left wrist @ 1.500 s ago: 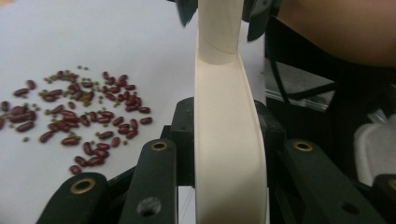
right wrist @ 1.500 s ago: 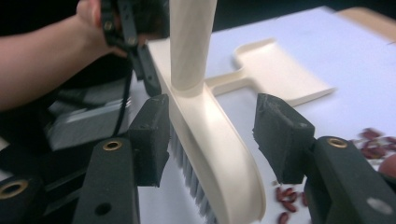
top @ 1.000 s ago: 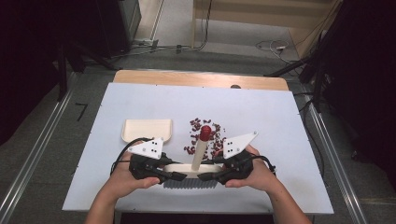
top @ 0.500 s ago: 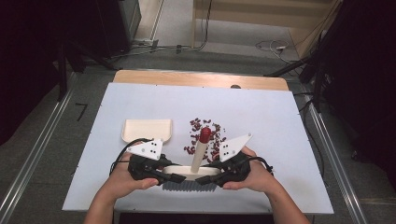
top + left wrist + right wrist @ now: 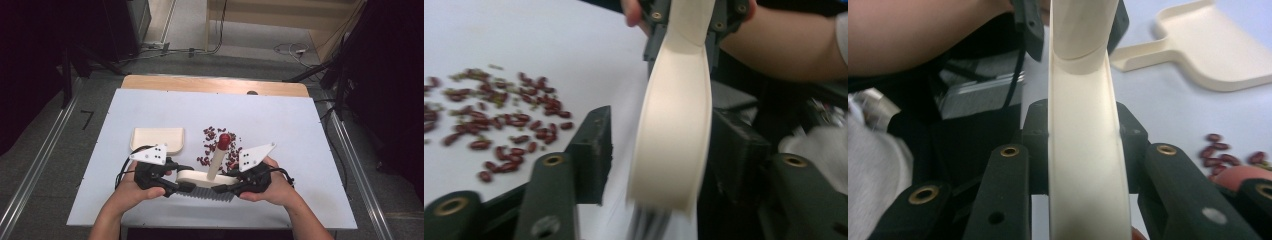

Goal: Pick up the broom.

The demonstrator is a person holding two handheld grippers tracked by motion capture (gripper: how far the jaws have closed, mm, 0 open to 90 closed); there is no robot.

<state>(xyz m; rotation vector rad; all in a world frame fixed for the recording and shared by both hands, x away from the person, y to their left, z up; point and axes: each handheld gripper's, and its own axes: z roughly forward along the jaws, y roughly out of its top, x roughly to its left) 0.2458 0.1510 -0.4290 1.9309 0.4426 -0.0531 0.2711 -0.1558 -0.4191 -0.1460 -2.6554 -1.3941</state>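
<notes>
Cream brush point(image 5: 200, 176) now rests with the right tool point(image 5: 227, 188), whose jaws have just closed onto it, while the left tool point(image 5: 182, 186) has just opened, a handover before sweeping the beans point(image 5: 215, 145).

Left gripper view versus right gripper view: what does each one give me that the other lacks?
Left gripper view: the wide scatter of red beans, and a gap beside the brush, as the left gripper jaws have just been opening. Right gripper view: the cream dustpan, and the right gripper, jaws just closing, pressed on the brush. Shared: the brush body, the white table, the opposite forearm.
</notes>
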